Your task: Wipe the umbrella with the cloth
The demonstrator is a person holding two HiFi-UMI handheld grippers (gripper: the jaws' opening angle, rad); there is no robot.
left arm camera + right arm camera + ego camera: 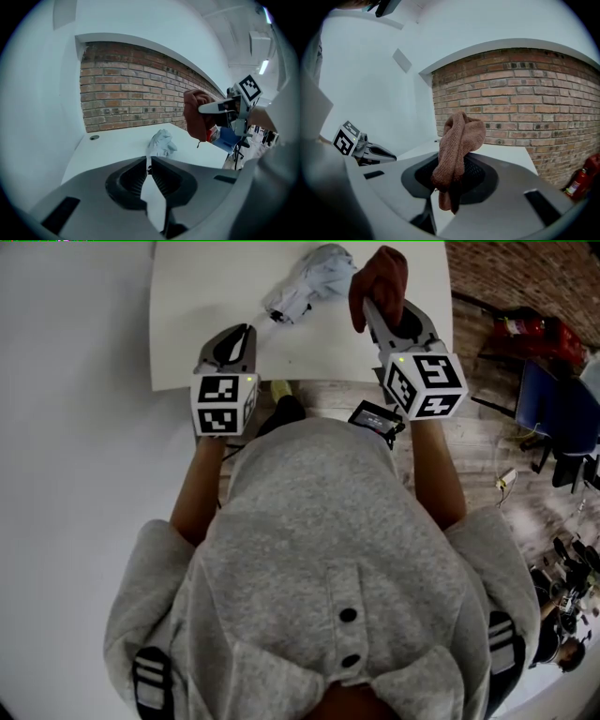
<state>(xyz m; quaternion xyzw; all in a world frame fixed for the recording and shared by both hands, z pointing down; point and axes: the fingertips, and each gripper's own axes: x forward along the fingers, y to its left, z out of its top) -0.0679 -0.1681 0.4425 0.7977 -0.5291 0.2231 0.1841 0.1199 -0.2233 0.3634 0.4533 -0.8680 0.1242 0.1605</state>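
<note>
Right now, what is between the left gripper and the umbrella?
Nothing but bare white table lies between the left gripper and the umbrella. The head view shows that stretch, and the left gripper view agrees.

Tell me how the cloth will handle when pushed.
The cloth is probably floppy: it droops in folds from the right gripper. Likely light, as its top bunch stands unsupported. Its nubby pile should drag, not slip.

One umbrella (309,282), one cloth (382,277), one table (206,324), two claws (247,331) (370,307).
</note>
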